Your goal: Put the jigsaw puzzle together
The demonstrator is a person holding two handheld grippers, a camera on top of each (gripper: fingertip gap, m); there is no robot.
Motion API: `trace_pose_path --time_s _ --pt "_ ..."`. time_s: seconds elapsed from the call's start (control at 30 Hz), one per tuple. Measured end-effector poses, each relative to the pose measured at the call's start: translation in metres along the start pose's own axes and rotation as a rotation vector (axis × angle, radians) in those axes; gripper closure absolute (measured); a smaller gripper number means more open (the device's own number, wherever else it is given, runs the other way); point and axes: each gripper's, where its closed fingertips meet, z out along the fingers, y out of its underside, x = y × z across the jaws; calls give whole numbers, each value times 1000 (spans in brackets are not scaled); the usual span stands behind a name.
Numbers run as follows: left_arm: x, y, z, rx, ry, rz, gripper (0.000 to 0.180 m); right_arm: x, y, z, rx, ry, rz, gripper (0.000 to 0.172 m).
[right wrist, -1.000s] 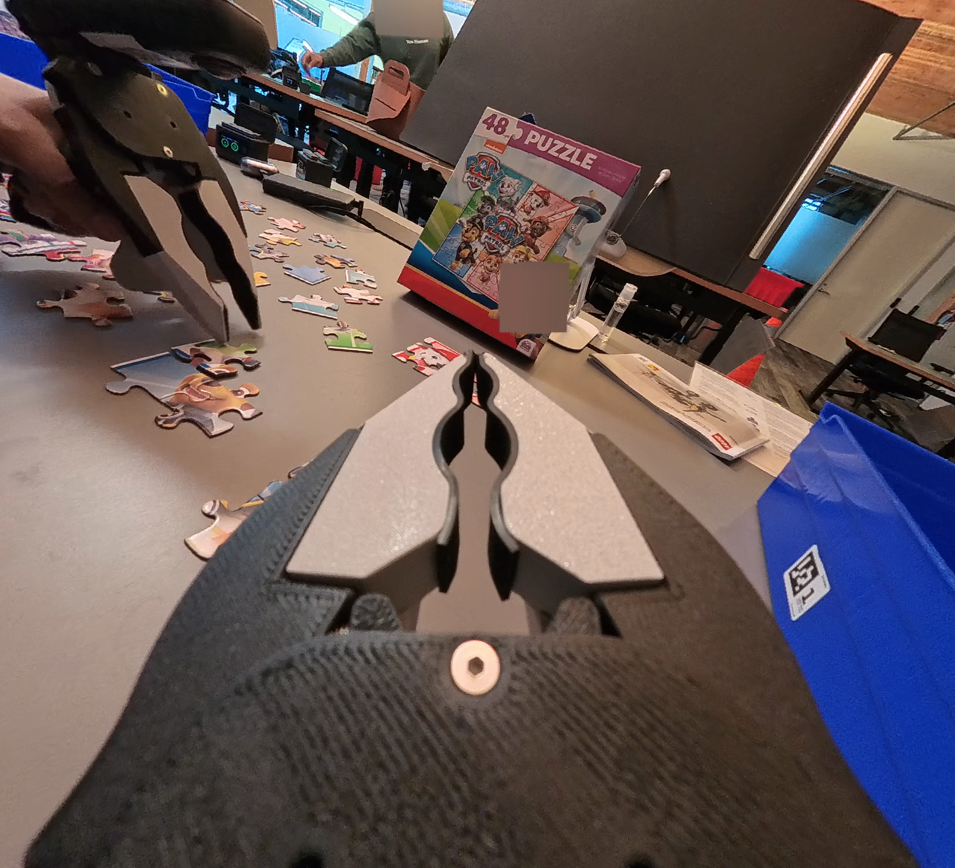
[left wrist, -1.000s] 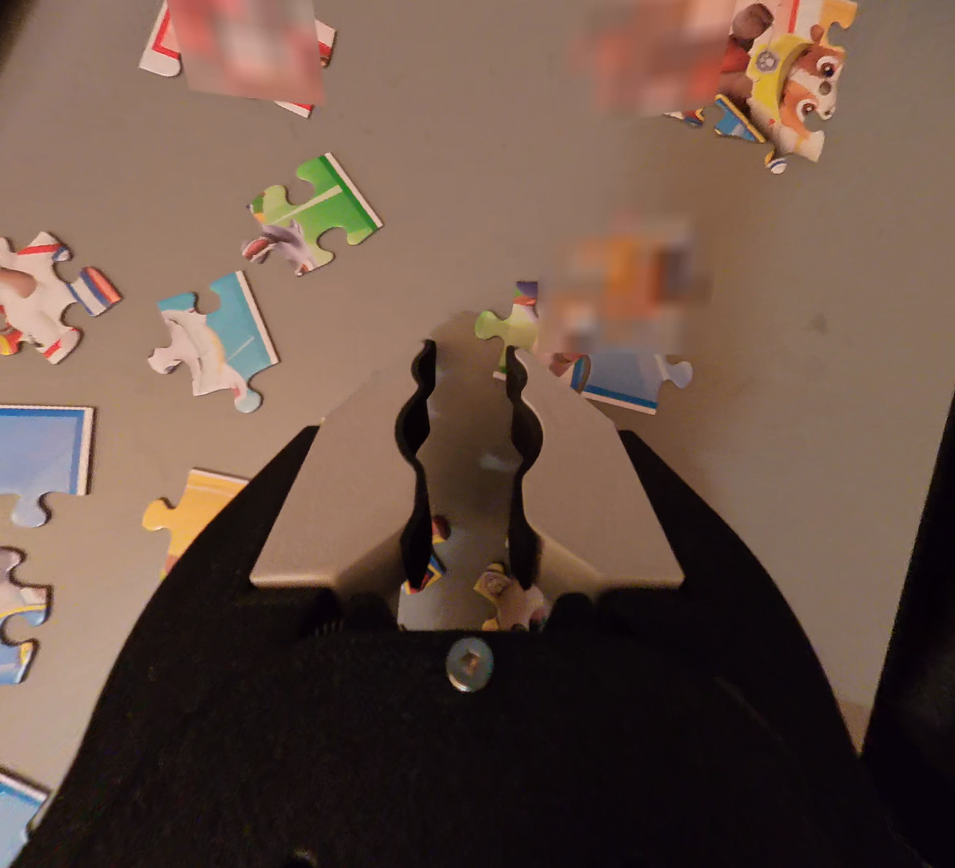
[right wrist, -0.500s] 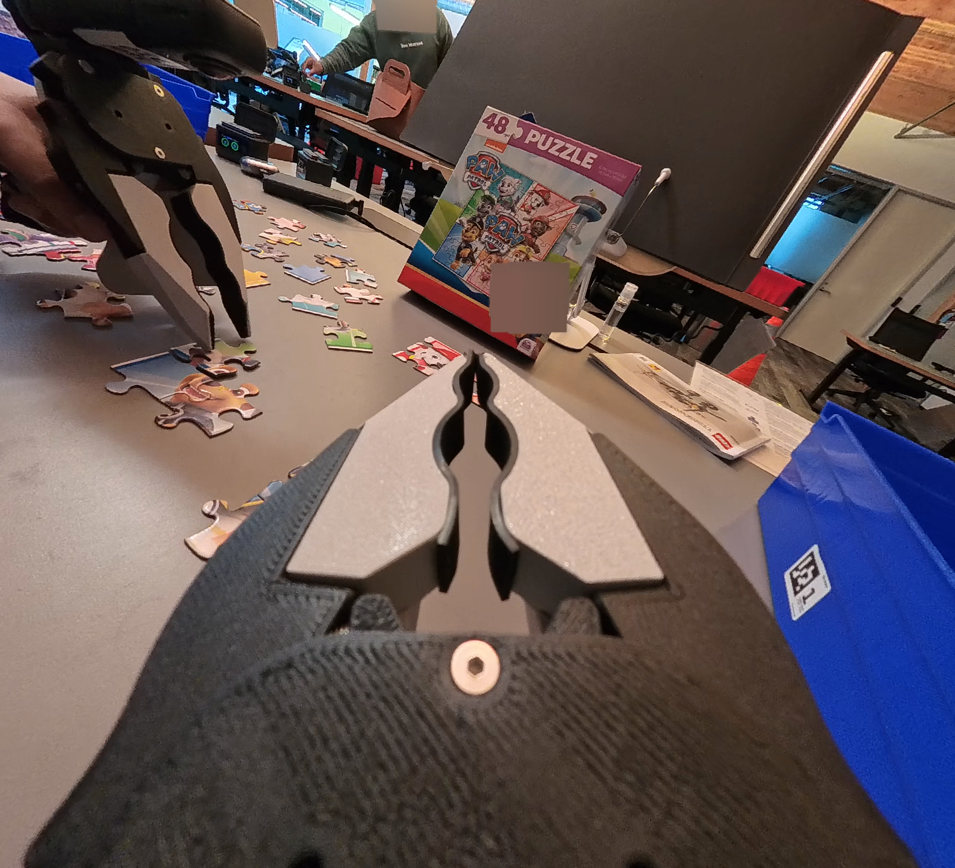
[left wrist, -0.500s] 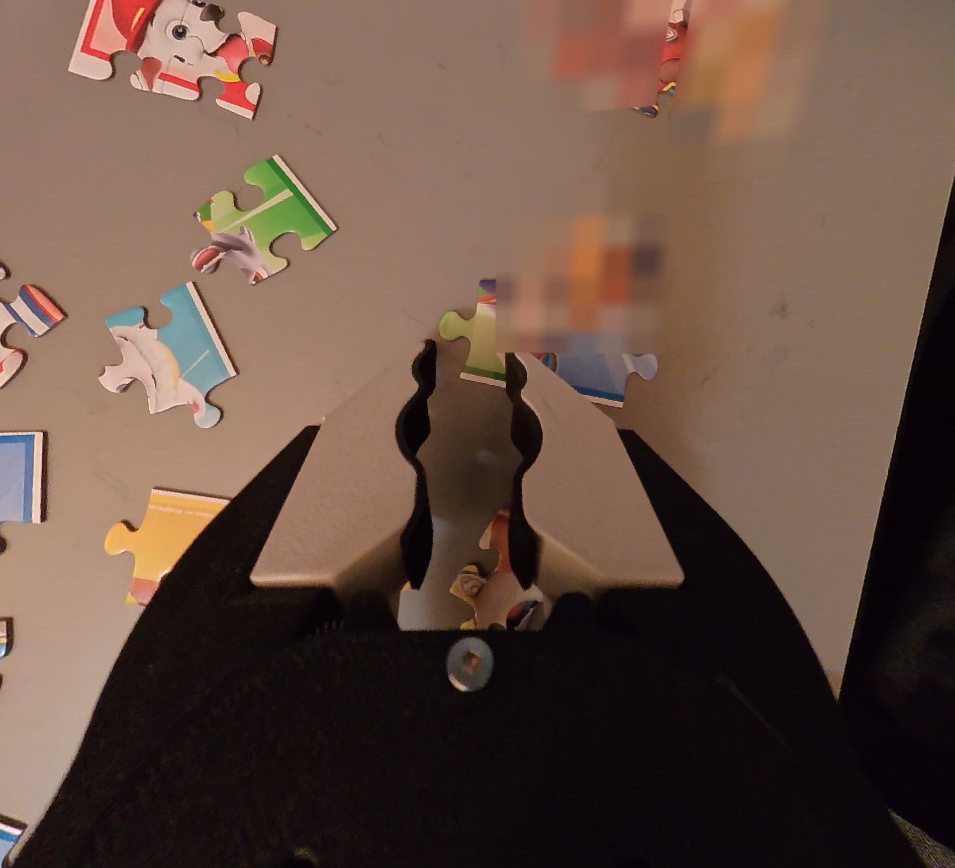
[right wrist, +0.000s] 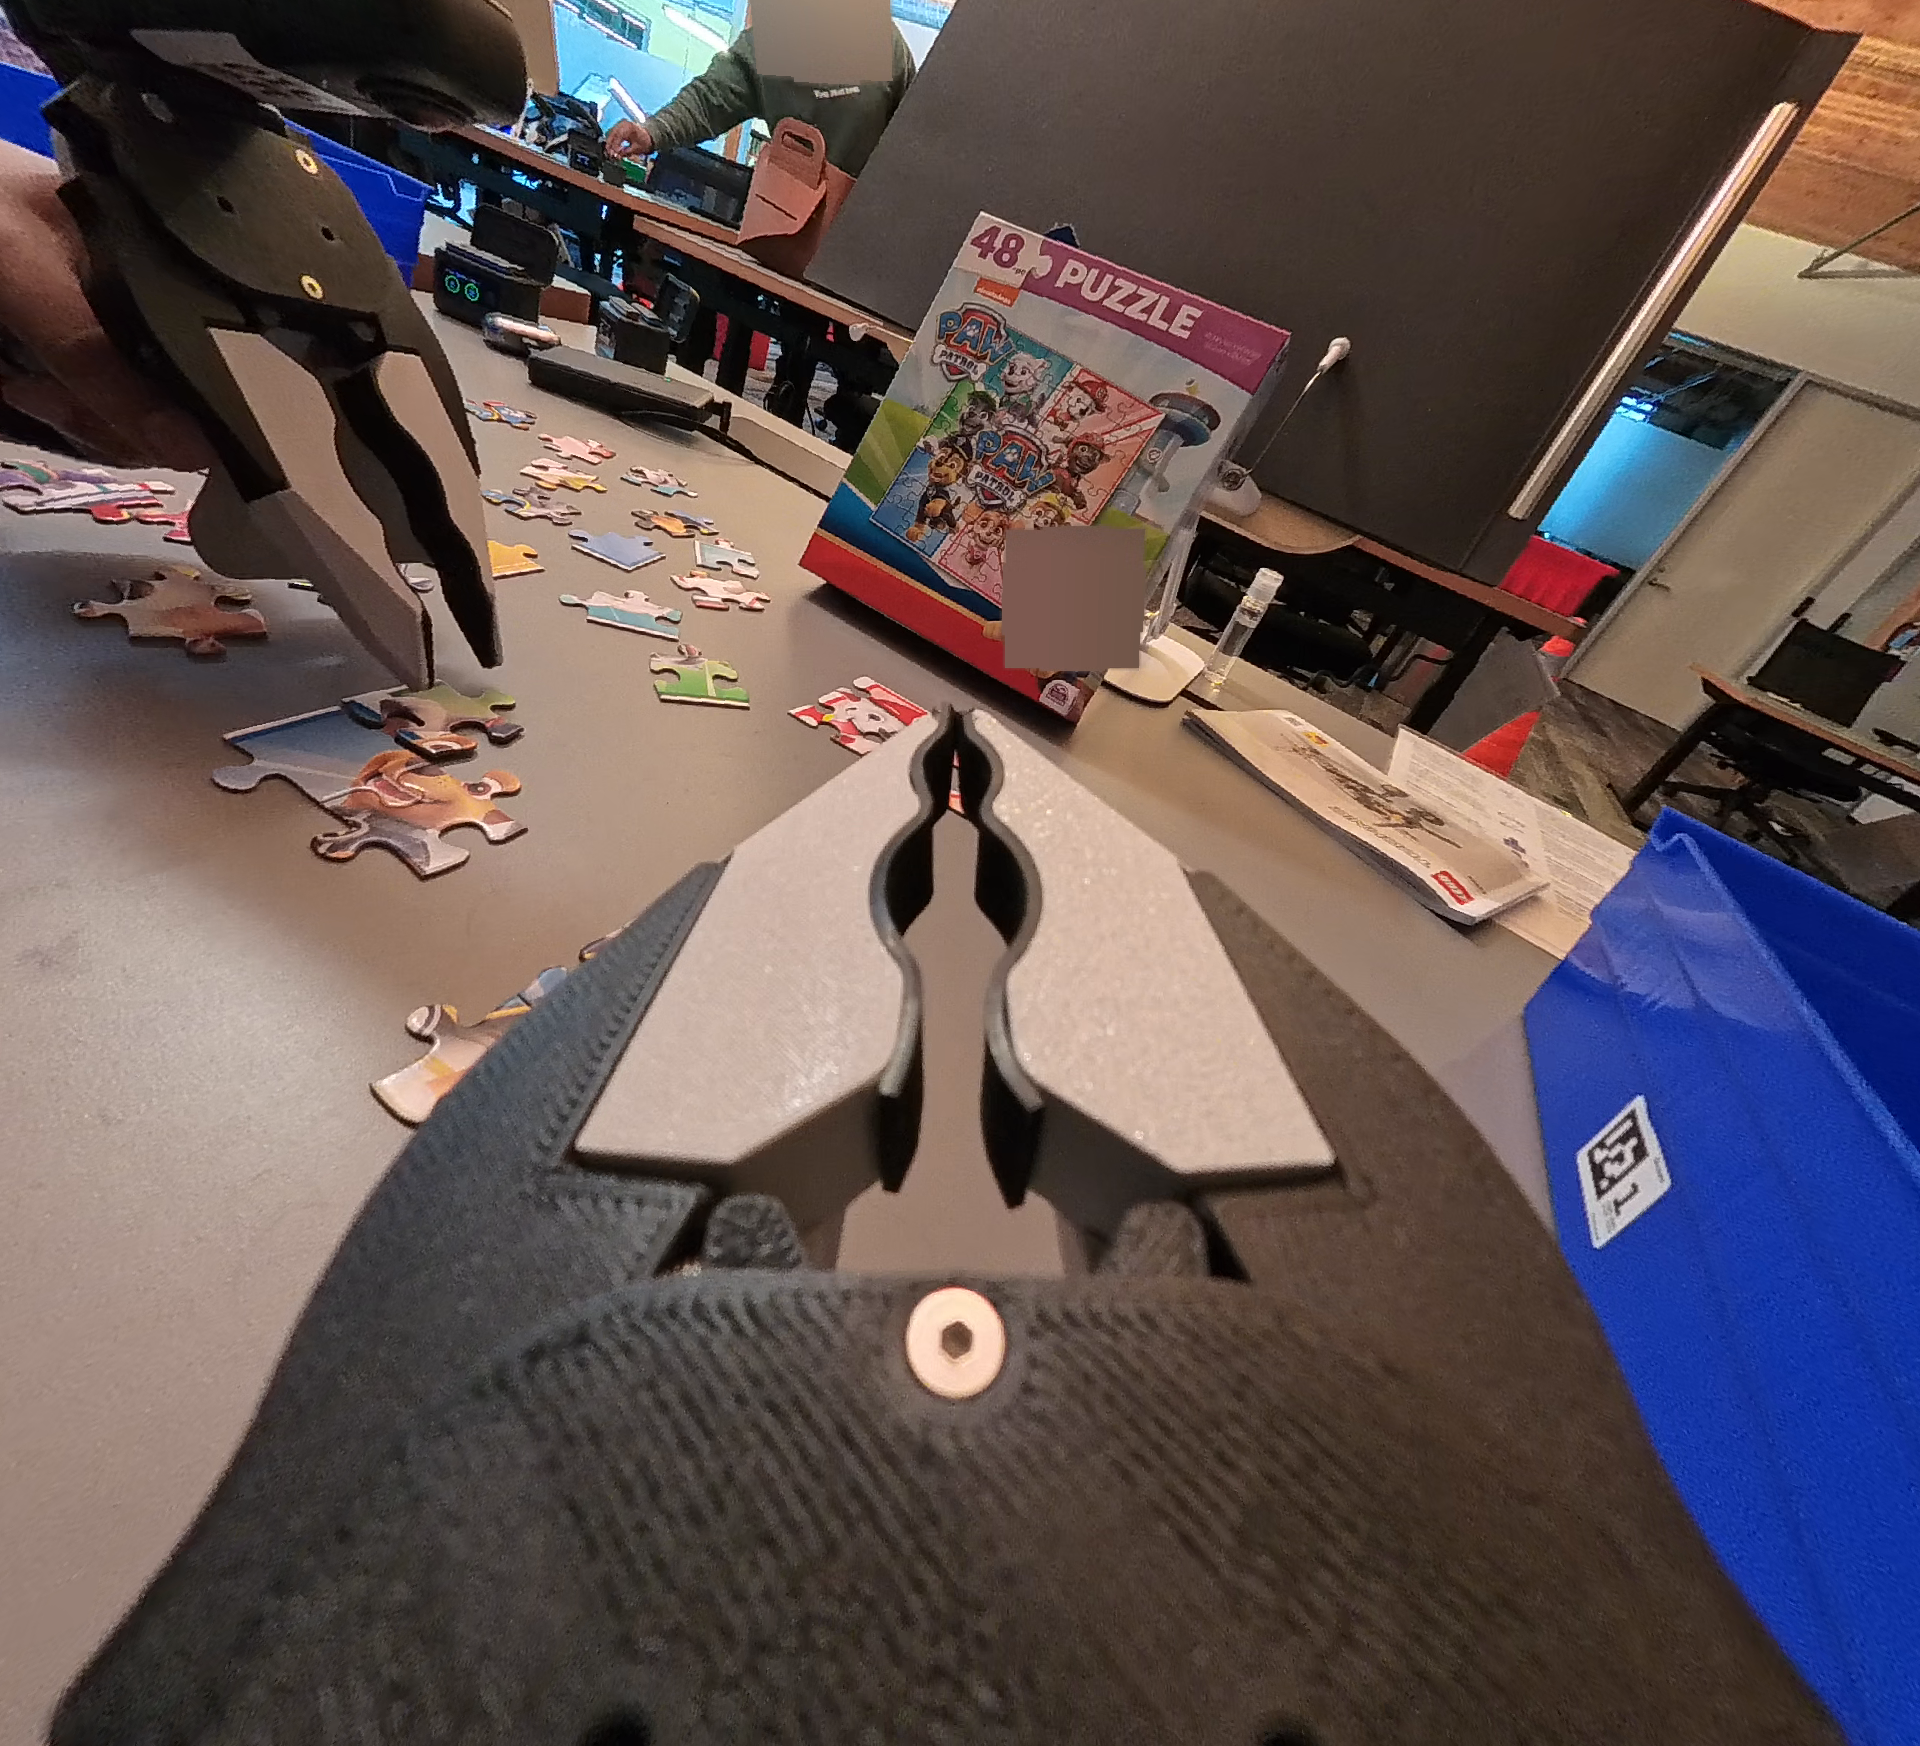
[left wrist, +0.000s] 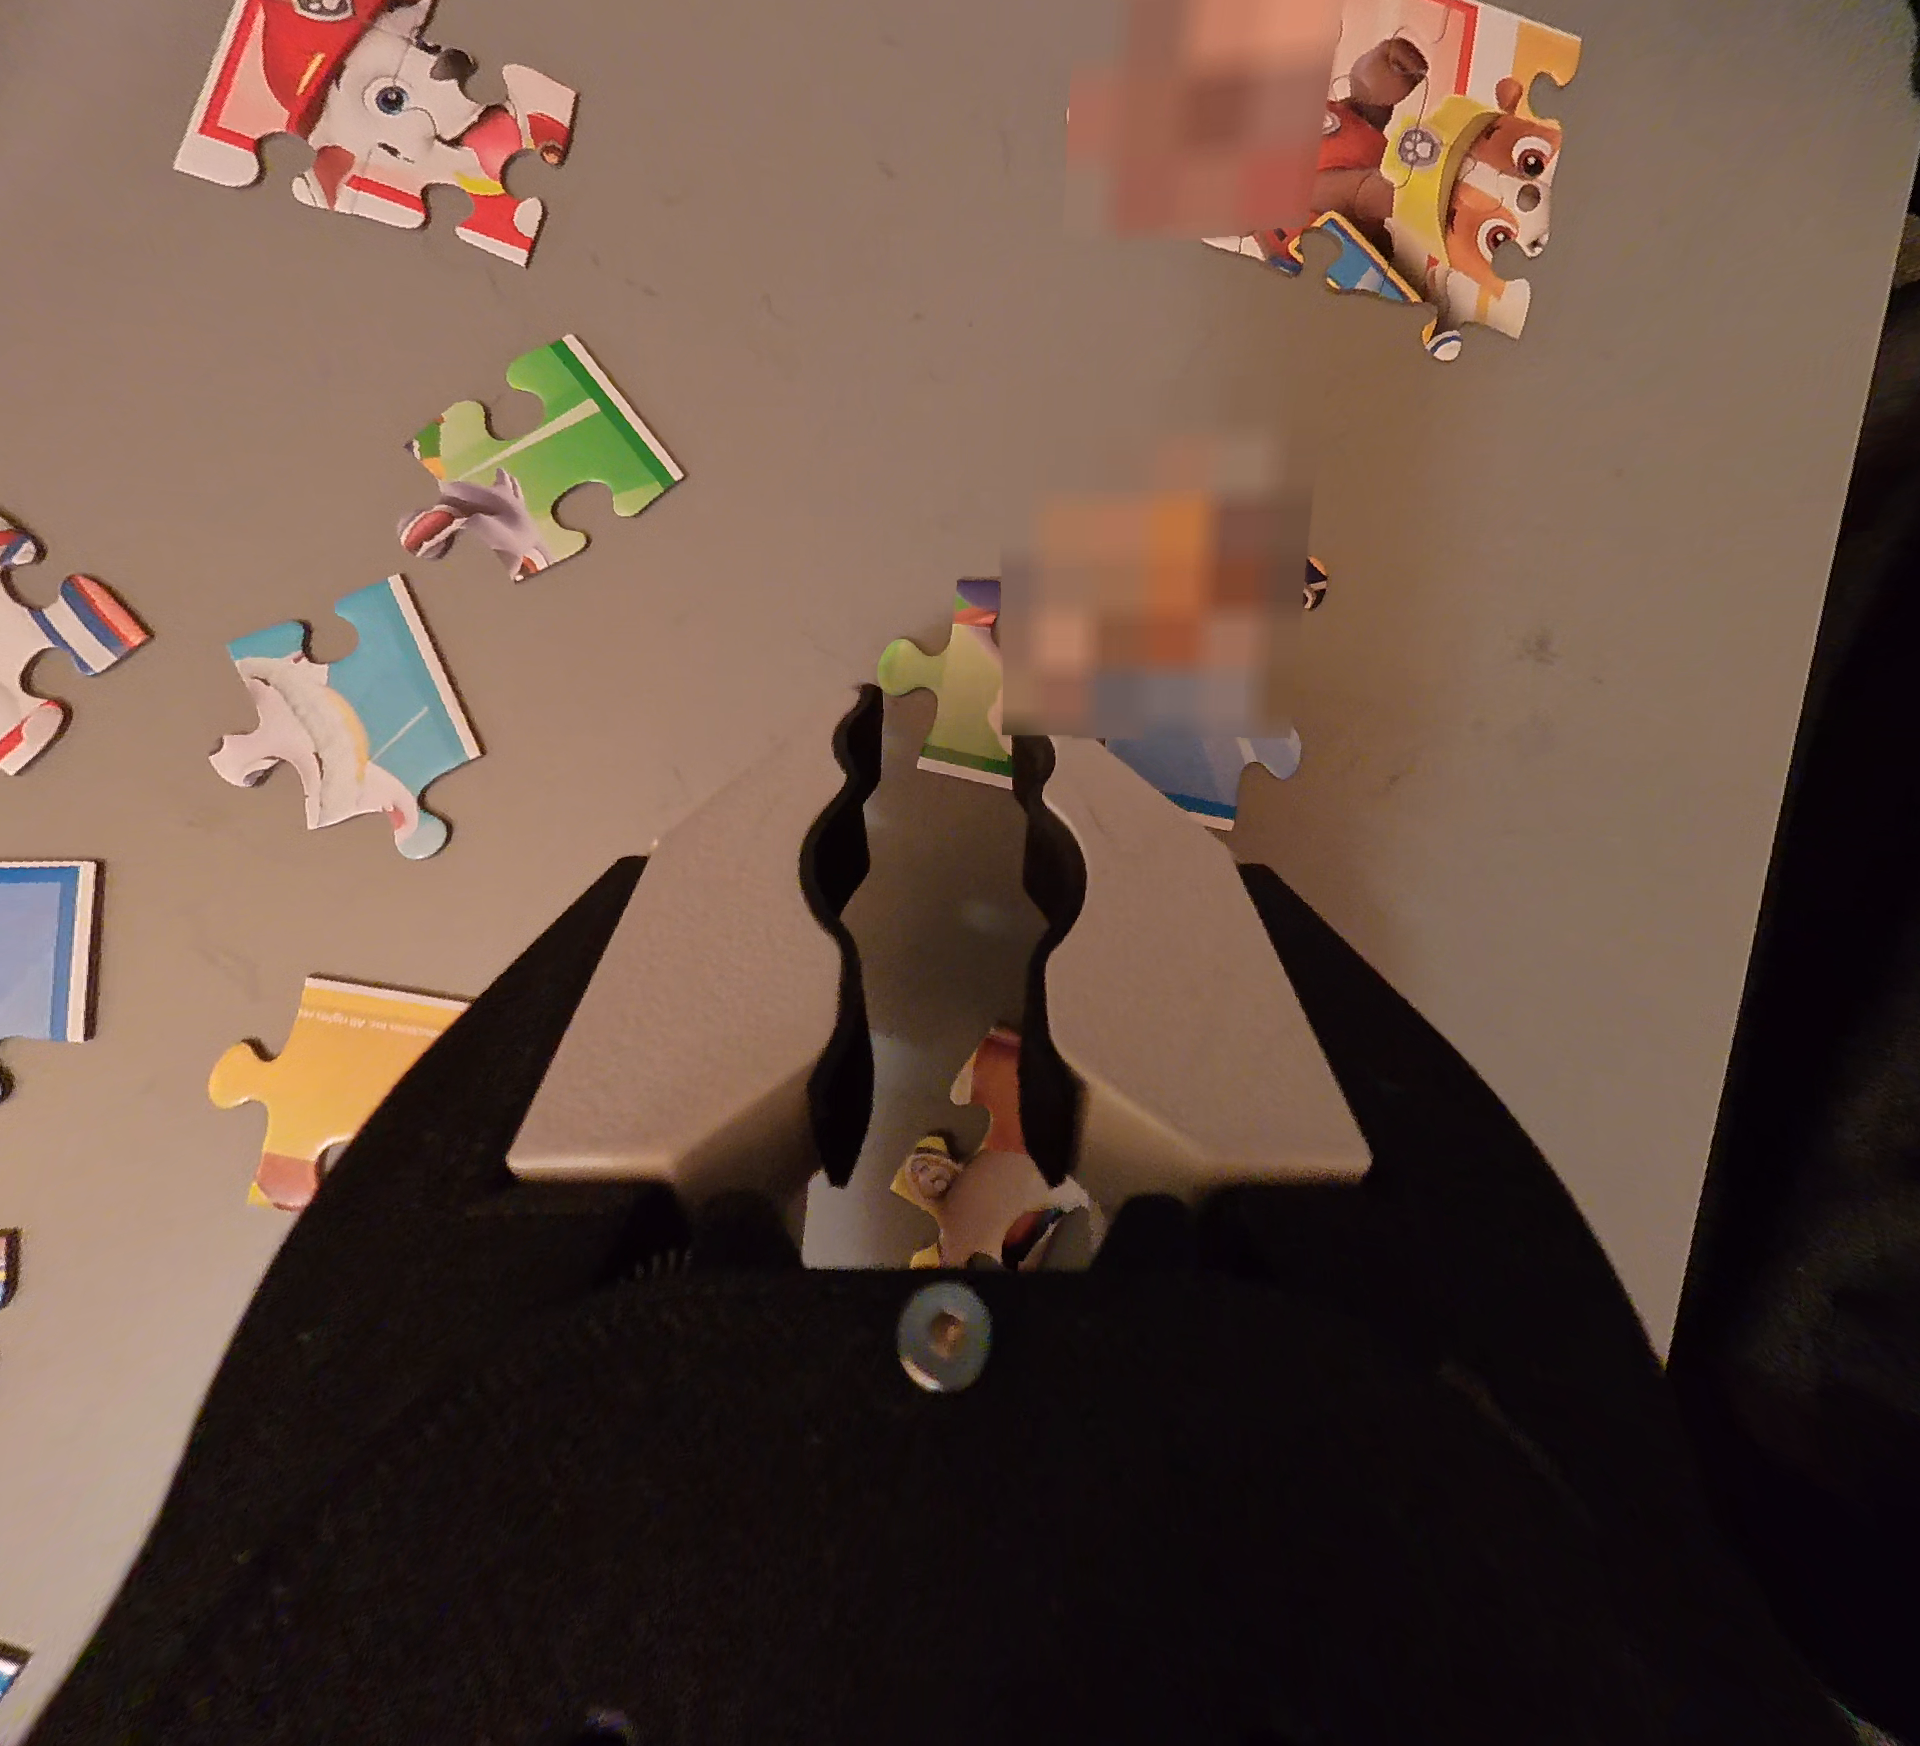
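The left tool (left wrist: pixel 940 730) hangs over a grey worktop (left wrist: pixel 831 262) strewn with jigsaw pieces, its 2 black pads standing a narrow gap apart with only bare worktop between the tips. Just past the tips, at the centre of the left wrist view, lies a joined cluster of pieces (left wrist: pixel 966 688) with a green knob and a blue lower edge, partly under a mosaic patch; the tool's right-hand pad (left wrist: pixel 1034 761) overlaps its near edge in the frame. In the right wrist view the same tool (right wrist: pixel 457 657) points steeply down at the left of the frame, its tips poised just above that cluster (right wrist: pixel 374 782), though contact cannot be judged.

To the left of the left tool lie a green piece (left wrist: pixel 551 460), a turquoise piece (left wrist: pixel 343 720) and a yellow piece (left wrist: pixel 322 1073). A red-and-white assembled section (left wrist: pixel 384 55) sits at upper left, another assembled section (left wrist: pixel 1455 138) at upper right.

The right tool (right wrist: pixel 958 725) is fully closed with nothing between its pads, held low over the worktop at the centre of its own view. Ahead of it stands a puzzle box (right wrist: pixel 1049 460); a booklet (right wrist: pixel 1361 823) lies to the right, and a blue bin (right wrist: pixel 1745 1125) fills the right edge.
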Motion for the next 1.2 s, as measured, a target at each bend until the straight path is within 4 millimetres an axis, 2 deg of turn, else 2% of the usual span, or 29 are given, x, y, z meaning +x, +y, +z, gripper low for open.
trace_pose_path --time_s 0.33,0.73,1.03,1.2 --pt "-4 2 6 -15 -11 -45 158 0 0 0 -2 -1 -4 172" --pt "-1 2 5 -20 -8 -38 158 0 0 0 -1 -1 -5 172" --pt "7 0 8 -21 9 -19 151 0 0 0 -2 -1 -6 172" --pt "0 0 8 -27 -25 -25 150 0 0 0 -2 -1 -6 172"
